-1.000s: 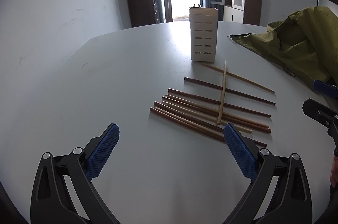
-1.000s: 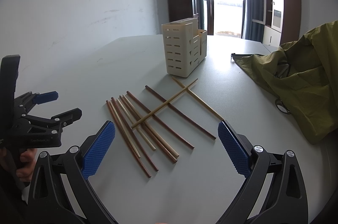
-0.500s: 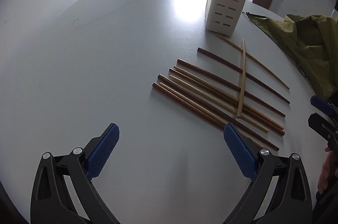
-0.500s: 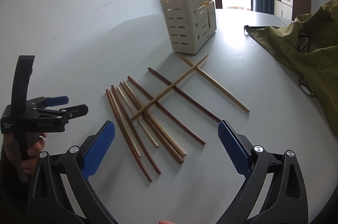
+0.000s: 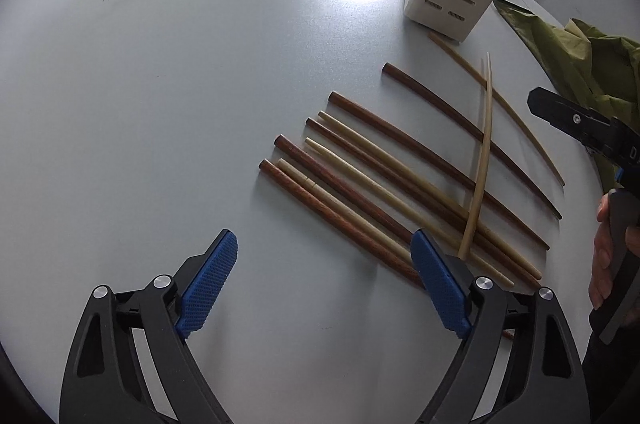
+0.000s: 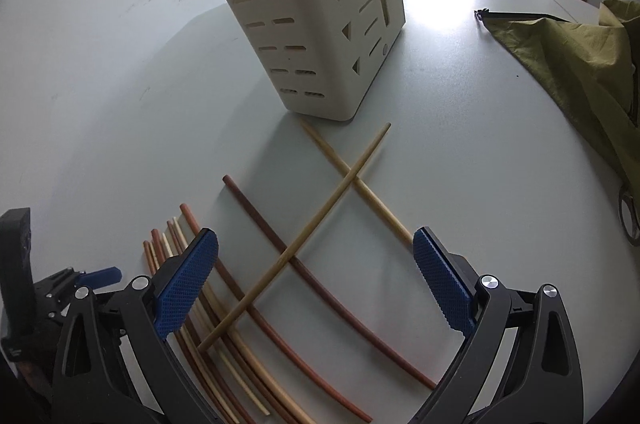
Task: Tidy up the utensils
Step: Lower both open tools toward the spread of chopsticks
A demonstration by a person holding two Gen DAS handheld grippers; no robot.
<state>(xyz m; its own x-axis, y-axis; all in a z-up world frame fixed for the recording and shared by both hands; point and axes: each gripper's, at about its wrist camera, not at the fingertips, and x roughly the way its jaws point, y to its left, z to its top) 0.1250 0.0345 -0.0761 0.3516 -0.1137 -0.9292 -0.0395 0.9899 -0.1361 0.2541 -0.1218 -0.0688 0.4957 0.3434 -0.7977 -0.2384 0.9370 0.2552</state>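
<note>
Item: chopsticks (image 5: 400, 192), dark and pale wood, loose in a rough row mid-tabletop (image 5: 180, 84), one pale stick (image 6: 296, 244) lying crossed over the others. Cream slotted utensil holder (image 6: 320, 36) just beyond, toward the far edge. Left gripper (image 5: 324, 284) and right gripper (image 6: 316, 284): both spread wide, holding nothing. Handling advice: lift the crossed stick first, gripping mid-length, then insert it upright.

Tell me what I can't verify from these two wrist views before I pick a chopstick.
- Utensil holder interior: both views show only its slotted walls; contents unknown.
- Dark chopstick near ends: left wrist view, hidden behind the left gripper finger.
- Bundled chopsticks: right wrist view, partly covered by the right gripper finger, so no exact count.
</note>
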